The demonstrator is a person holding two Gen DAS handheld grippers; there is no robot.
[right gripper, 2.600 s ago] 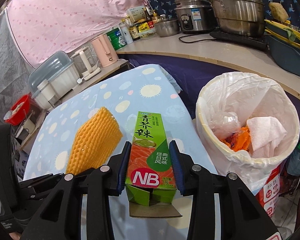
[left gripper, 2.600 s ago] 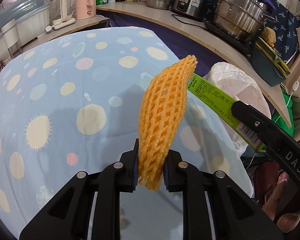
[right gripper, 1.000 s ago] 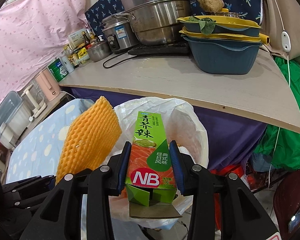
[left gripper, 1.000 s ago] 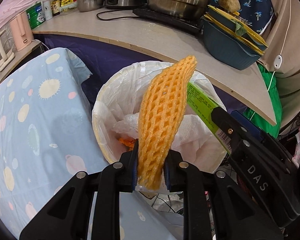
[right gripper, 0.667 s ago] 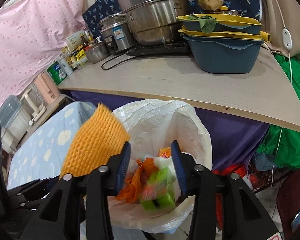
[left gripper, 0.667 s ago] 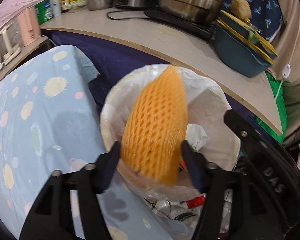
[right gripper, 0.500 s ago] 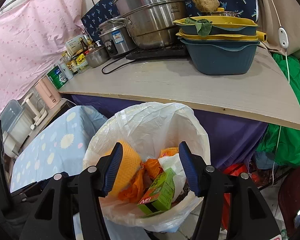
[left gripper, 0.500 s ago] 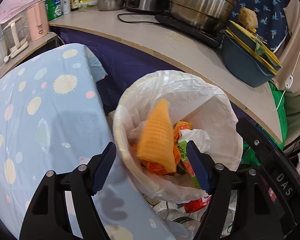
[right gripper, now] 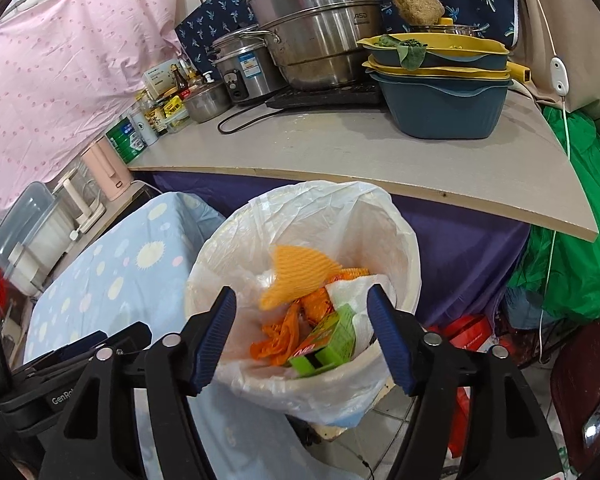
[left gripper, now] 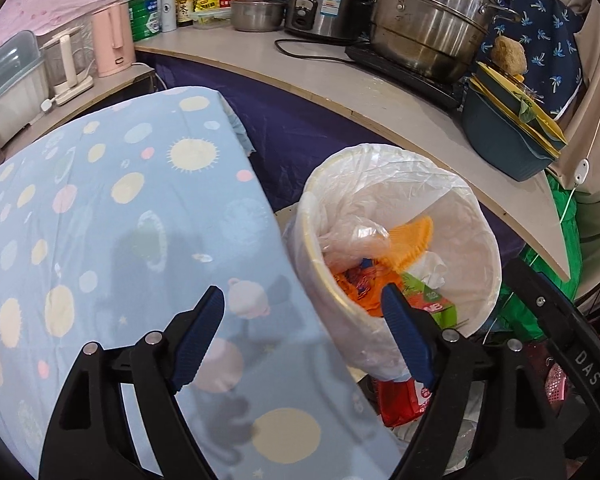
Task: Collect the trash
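A trash bin lined with a white plastic bag (left gripper: pixel 452 196) (right gripper: pixel 380 216) stands beside the table. In it lie the orange foam net (left gripper: pixel 414 242) (right gripper: pixel 300 270), the green NB carton (left gripper: pixel 432 306) (right gripper: pixel 326 344), white tissue and orange scraps. My left gripper (left gripper: pixel 302 320) is open and empty, above the table edge and the bin's near rim. My right gripper (right gripper: pixel 300 324) is open and empty, above the bin's near side.
The table with a blue dotted cloth (left gripper: pixel 100 208) (right gripper: pixel 112 276) is left of the bin. A curved counter (right gripper: pixel 380 152) behind holds steel pots (right gripper: pixel 316 28), stacked blue and yellow basins (right gripper: pixel 440 92), a rice cooker and bottles. Red packaging lies on the floor (left gripper: pixel 404 400).
Both grippers opened over the bin. The foam net dropped from the left gripper and the green carton from the right one; both now lie in the bin.
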